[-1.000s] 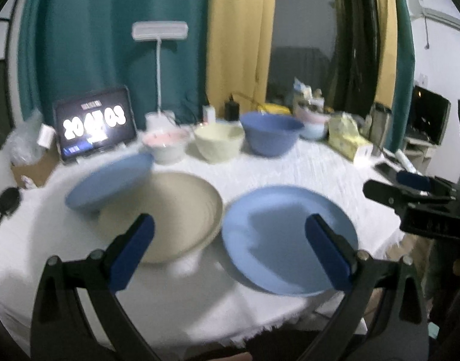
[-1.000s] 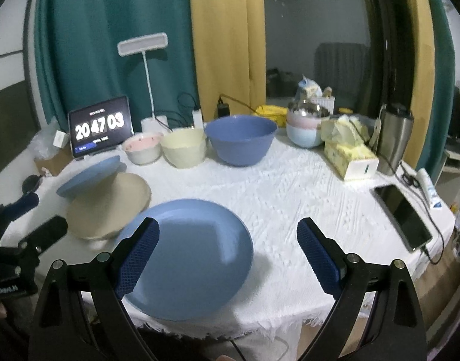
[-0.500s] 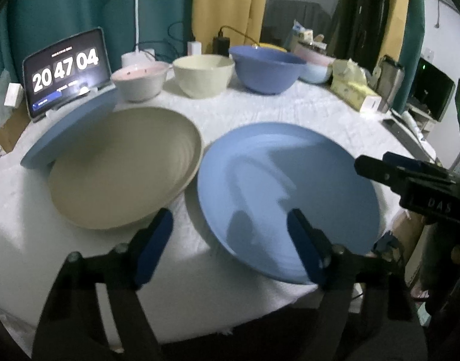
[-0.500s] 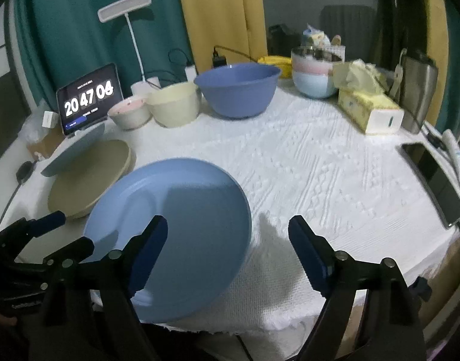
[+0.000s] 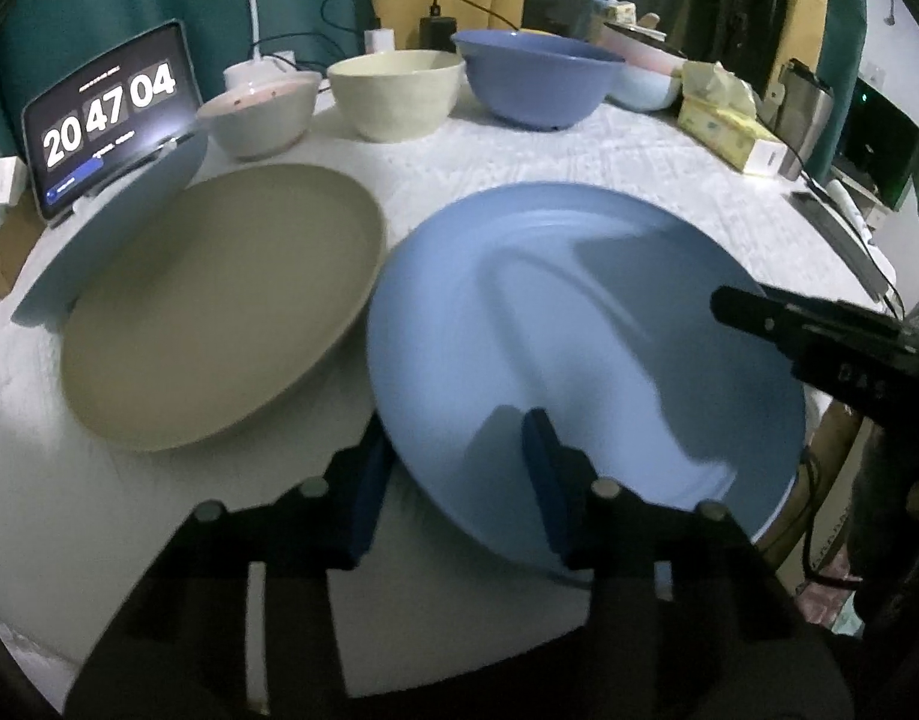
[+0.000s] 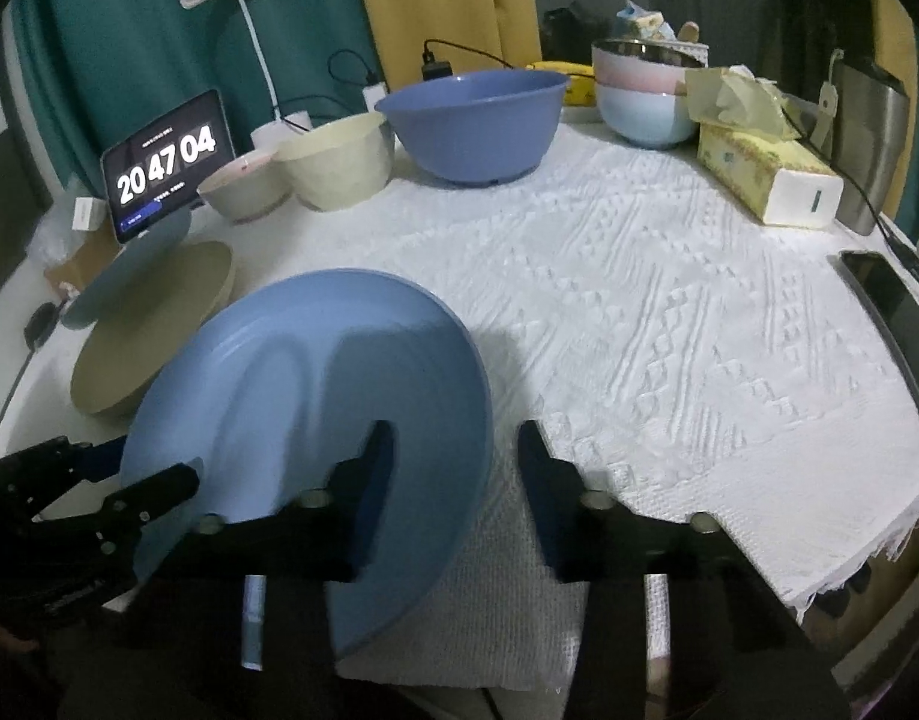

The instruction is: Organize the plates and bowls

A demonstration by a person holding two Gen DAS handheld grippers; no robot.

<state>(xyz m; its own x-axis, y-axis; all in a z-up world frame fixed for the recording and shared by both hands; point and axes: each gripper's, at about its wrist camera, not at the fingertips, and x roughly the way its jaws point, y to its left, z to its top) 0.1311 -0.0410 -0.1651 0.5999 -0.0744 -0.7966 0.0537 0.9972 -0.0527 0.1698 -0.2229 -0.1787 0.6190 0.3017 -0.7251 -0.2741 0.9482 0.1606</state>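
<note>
We've got the big blue plate at the table's near edge, tilted, its right rim lifted. Both claws have just been closing: our left gripper and right gripper each straddle its rim; actual grip, can't tell.

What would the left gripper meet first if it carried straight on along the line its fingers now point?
Probably the large blue plate: the left gripper straddles its near rim, jaws just closing, one finger over and one under it. Depth is unclear; past the rim lies the white tablecloth.
</note>
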